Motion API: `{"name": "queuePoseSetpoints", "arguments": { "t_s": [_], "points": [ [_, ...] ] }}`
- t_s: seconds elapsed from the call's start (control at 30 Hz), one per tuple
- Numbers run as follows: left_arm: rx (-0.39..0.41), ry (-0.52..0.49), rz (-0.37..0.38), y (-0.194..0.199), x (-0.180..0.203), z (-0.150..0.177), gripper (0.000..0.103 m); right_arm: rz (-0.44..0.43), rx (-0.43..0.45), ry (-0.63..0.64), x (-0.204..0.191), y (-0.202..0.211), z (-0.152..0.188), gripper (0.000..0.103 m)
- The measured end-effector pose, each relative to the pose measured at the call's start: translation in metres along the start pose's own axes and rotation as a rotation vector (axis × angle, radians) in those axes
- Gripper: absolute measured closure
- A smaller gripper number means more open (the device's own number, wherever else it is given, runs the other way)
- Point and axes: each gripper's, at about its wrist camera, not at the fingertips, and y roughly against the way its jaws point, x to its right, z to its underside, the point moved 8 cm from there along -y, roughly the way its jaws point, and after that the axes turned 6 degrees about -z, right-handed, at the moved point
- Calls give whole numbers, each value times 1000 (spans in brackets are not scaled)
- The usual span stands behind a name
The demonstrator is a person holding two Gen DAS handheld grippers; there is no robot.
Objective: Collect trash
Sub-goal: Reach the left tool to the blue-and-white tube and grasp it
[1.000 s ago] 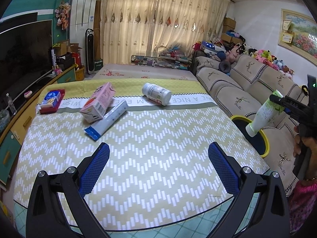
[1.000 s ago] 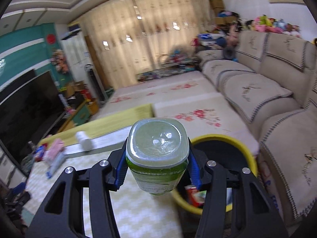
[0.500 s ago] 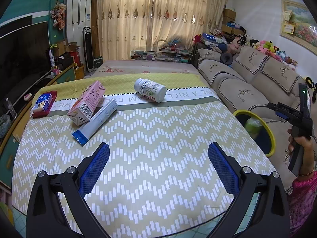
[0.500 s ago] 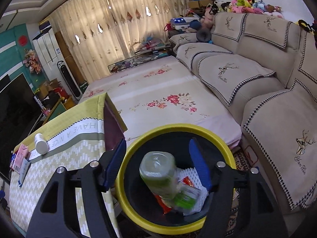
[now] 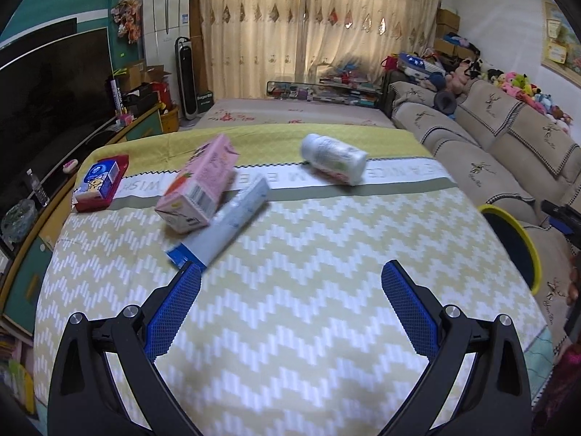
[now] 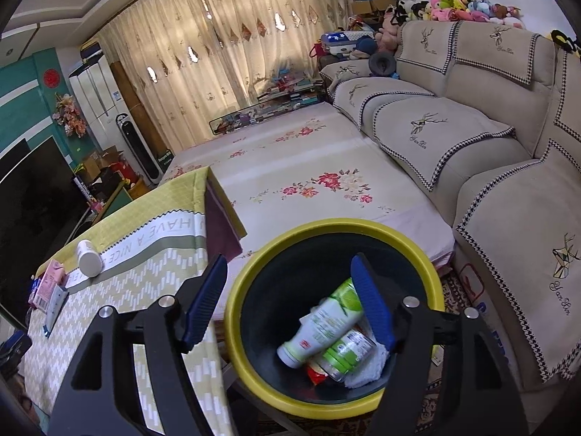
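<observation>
Inside the yellow-rimmed bin (image 6: 250, 287), the green-and-white bottle (image 6: 323, 323) is lying tilted, cap end pointing lower left, partly hidden by the right gripper (image 6: 288, 299), whose empty jaws have just been opening. Left gripper (image 5: 290, 290) is hovering open over the blurred table (image 5: 308, 309).

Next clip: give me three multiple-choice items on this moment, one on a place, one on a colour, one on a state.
1. Where is the green-and-white bottle? A on the table; B in the bin; C in the right gripper.
2. What colour is the bin's rim? A yellow; B red; C white.
3. How is the left gripper? A shut on the carton; B shut and empty; C open and empty.

Key: B, it lies on other trash inside the bin; A, a yellow ring tops the dark wall; C, its jaws stand apart over the bare tablecloth.
</observation>
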Motion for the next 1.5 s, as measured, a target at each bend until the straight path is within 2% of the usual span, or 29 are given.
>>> {"name": "queuePoseSetpoints", "arguments": {
  "t_s": [0.23,0.43,0.57,0.7,0.83,1.07,1.3,1.5],
  "points": [
    [-59,1,-37,-43,-38,-13,5,-6,-15,23,-15,-3,2,36],
    [-151,30,-15,-76,-60,-9,6,-5,-27,31,-21,-8,3,35],
    [-181,26,6,-87,-58,-6,9,-8,-40,40,-27,-15,5,35],
    [-213,13,21,-96,-49,-3,18,-12,-52,47,-32,-19,8,35],
    [-217,-13,21,-99,-42,-4,23,-13,-57,49,-32,-20,9,35],
    [-224,-21,28,-101,-25,-12,25,-17,-66,46,-33,-25,10,35],
    [-221,-50,29,-114,-14,-26,37,-19,-76,39,-29,-28,14,35],
    [-206,-76,32,-116,3,-39,61,-23,-76,31,-25,-26,16,35]
  ]
}}
